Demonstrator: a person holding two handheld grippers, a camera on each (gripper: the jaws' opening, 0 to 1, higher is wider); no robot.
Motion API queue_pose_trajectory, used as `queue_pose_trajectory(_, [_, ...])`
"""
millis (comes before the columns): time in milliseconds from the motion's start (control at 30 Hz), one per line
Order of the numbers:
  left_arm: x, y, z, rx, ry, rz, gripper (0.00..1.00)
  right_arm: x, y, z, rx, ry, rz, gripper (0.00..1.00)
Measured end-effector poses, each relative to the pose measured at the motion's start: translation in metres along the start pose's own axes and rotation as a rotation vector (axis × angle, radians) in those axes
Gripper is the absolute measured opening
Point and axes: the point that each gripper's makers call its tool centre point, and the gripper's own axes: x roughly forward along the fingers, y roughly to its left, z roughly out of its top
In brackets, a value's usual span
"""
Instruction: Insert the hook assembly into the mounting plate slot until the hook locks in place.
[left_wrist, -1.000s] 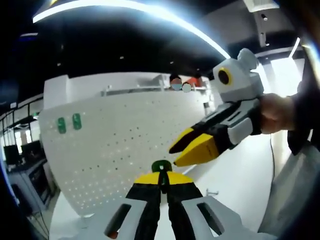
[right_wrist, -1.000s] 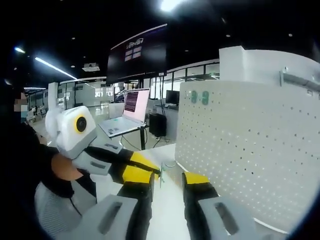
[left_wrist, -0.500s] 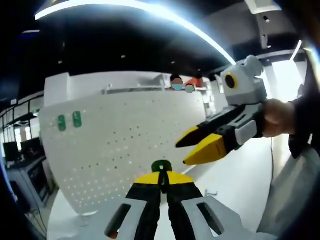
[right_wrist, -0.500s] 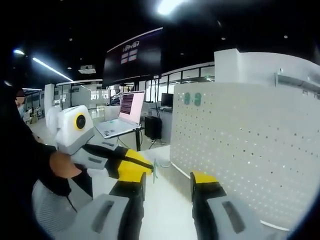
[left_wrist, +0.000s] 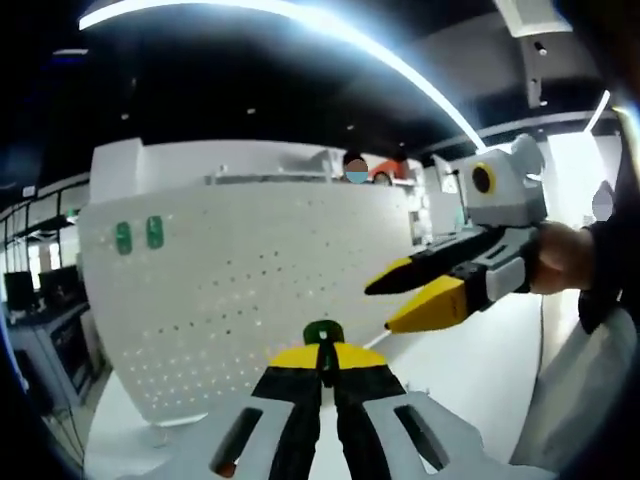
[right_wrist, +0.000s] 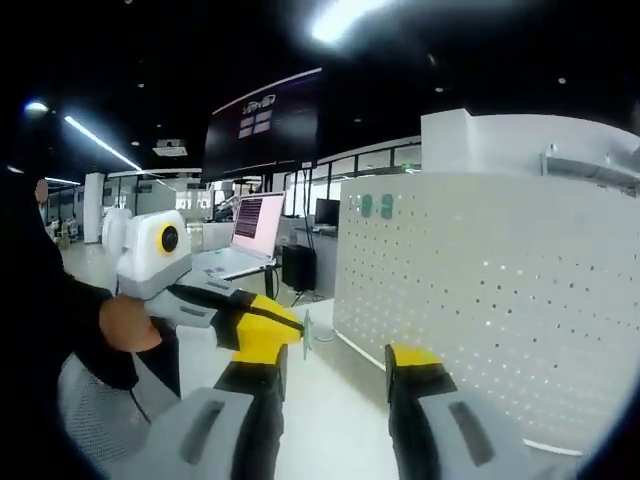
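Ahead of left gripper (left_wrist: 322, 362): pegboard mounting plate (left_wrist: 250, 290), upright, apart.
Left: pinching green hook (left_wrist: 323, 335), nearer arm.
Right gripper (right_wrist: 335, 365): spread, empty.
Hook axis: pointing at plate.

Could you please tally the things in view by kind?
Grippers: 2, left gripper and right gripper
Pegboards: 1, white pegboard
Hooks: 1, green hook in the left gripper
Laptops: 1, laptop
Total: 5

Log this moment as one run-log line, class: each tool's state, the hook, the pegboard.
left tool: shut on hook | right tool: open, holding nothing | pegboard: upright on table, hook not inserted
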Motion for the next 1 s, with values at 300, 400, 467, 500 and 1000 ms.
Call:
queue_pose_trajectory(300, [0.002,0.001,0.001,-0.021,-0.001,0.009,0.03,-0.006,-0.004,-0.003,0.007,-0.026,-0.014,0.39])
queue_pose_trajectory(400, [0.002,0.004,0.002,-0.02,0.001,0.02,0.03,-0.006,-0.001,-0.007,0.006,-0.027,-0.007,0.4])
queue_pose_trajectory(467, [0.002,0.008,0.002,-0.023,0.009,0.037,0.03,-0.006,-0.001,-0.01,0.008,-0.023,-0.007,0.4])
queue_pose_trajectory(500, [0.002,0.011,0.003,-0.027,0.009,0.042,0.03,-0.007,-0.002,-0.011,0.009,-0.024,-0.01,0.4])
queue_pose_trajectory(1000, [0.019,0.048,0.044,0.002,-0.028,0.13,0.03,-0.023,-0.01,-0.02,0.033,-0.054,-0.06,0.4])
